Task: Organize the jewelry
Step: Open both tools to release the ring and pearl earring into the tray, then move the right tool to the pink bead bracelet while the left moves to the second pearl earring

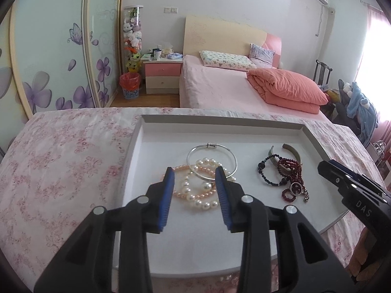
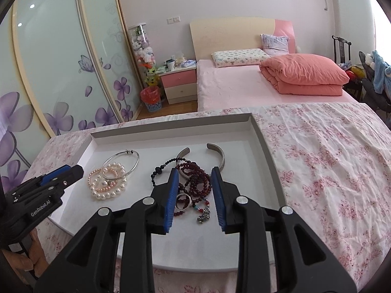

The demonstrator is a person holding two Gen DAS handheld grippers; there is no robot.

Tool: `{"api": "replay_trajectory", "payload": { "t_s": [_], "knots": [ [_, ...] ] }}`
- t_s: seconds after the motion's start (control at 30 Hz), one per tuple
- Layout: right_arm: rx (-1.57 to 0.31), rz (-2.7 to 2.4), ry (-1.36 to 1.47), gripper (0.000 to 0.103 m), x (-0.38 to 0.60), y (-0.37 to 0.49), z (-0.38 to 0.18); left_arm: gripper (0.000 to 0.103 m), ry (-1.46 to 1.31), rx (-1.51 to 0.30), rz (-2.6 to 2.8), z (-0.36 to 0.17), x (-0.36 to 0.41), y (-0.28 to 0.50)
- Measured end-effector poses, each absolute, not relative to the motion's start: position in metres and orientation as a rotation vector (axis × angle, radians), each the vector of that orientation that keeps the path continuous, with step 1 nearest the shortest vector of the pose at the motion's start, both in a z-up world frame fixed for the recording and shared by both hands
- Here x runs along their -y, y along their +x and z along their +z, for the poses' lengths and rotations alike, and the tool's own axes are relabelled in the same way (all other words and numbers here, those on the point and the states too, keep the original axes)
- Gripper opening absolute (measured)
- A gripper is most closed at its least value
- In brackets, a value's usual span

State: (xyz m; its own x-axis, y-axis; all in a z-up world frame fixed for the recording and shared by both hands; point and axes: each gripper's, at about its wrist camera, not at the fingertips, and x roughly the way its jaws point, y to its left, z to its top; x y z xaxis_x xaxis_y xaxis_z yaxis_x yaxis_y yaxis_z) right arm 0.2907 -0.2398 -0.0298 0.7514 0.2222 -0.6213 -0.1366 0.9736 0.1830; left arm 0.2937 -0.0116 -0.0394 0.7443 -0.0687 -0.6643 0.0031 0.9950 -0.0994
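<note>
Closest in, the left claw hangs low over the near part of a white tray, its blue pads apart with nothing between them. Just past its tips lies a heap of pearls, white and pink strands tangled together, and a thin silver bangle lies partly on top of them, so the strands cannot be reached without meeting it.

The right claw hovers beside it over the other heap, also spread wide and gripping nothing. Under it sits a knot of red beads wound over a string of black beads, with a ring and a small silver charm at the near edge. A broad open cuff lies at the far side of this heap, one end tucked beneath the beads. The two heaps are apart from each other on the tray floor.

The tray rests on a surface under a pink flowered cloth, which is rumpled to the right.

Beyond it stands a bed with a folded coral quilt and pillows, a pink nightstand cluttered on top, a red bin and a tall tube of plush toys. A flowered wardrobe runs along the left.
</note>
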Motion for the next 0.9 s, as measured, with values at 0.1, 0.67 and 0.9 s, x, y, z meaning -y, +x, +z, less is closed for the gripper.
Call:
{"api": "replay_trajectory", "payload": {
  "t_s": [0.1,0.67,0.9],
  "knots": [
    [-0.693,0.201,0.13,0.029,0.24,0.283,-0.028,0.037,-0.1,-0.729,-0.03,-0.037,0.006,0.286],
    [-0.87,0.334,0.129,0.037,0.204,0.214,-0.056,0.058,-0.08,-0.733,0.021,-0.038,-0.032,0.196],
    [-0.907,0.335,0.038,0.037,0.178,0.207,-0.067,0.06,-0.093,-0.744,0.054,-0.043,-0.048,0.172]
  ]
}}
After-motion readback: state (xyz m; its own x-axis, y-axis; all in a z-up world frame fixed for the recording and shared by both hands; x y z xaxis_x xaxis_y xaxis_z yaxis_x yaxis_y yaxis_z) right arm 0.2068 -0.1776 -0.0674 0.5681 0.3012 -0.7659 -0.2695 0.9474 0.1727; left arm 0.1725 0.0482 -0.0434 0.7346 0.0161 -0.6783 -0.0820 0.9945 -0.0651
